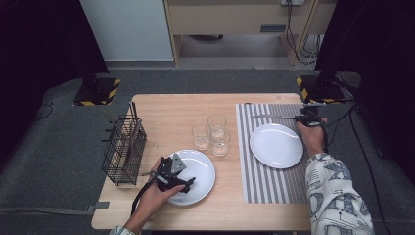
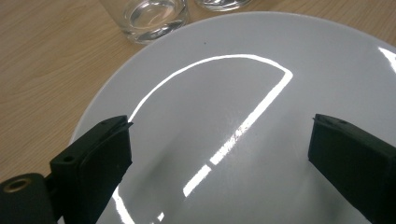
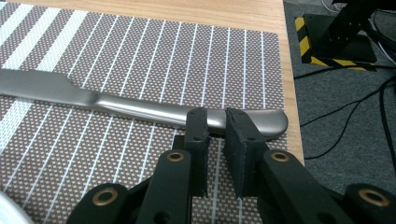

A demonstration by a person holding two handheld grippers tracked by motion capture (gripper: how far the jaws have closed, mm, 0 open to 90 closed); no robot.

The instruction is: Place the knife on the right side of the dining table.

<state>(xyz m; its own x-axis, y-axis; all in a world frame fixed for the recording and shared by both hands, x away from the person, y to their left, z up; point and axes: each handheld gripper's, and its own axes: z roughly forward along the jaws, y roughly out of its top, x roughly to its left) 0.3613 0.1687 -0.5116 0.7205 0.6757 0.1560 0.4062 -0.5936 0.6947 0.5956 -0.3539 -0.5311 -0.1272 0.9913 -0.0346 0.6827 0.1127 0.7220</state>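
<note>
A silver knife (image 1: 271, 116) (image 3: 116, 105) lies flat on the striped placemat (image 1: 264, 181) (image 3: 140, 46), beyond a white plate (image 1: 276, 145). My right gripper (image 1: 302, 117) (image 3: 215, 116) sits at the knife's handle end. Its jaws are almost together with a slim gap, the tips lie over the handle, and nothing is pinched between the pads. My left gripper (image 1: 182, 182) (image 2: 219, 123) hovers over a second white plate (image 1: 203, 169) (image 2: 224, 56) at the near left. Those jaws stand wide open and hold nothing.
Three clear glasses (image 1: 215, 122) (image 1: 200, 137) (image 1: 221, 143) stand mid-table, and one glass (image 2: 154, 16) sits just past the left plate. A black wire basket (image 1: 124, 149) with cutlery stands at the left edge. The table's right edge runs close to the knife handle.
</note>
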